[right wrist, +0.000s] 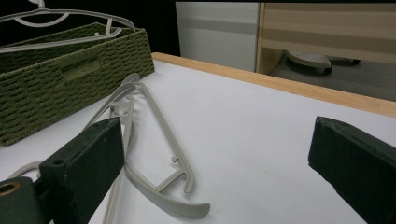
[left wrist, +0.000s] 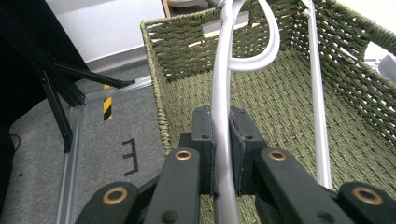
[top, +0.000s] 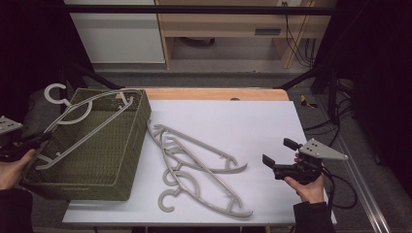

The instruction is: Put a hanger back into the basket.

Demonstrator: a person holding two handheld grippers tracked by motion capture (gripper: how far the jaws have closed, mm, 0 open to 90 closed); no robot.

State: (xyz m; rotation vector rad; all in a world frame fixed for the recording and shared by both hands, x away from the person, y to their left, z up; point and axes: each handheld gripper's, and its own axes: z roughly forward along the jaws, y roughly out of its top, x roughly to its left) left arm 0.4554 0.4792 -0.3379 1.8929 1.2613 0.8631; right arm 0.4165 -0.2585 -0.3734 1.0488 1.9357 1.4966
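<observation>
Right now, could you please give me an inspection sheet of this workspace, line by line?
Surface: white table with a wooden far edge.
Job's things: grey hanger held over the green woven basket at the table's left; loose hangers lie piled on the white top beside the basket.
Clutter: nothing seen.
Grippers: left gripper shut on the hanger's bar; right gripper open, nothing between its jaws, above the table's right side.
Cables: black cable trails from the right gripper; more cables by the far furniture.
Surroundings: grey floor, wooden cabinet beyond the table.
</observation>
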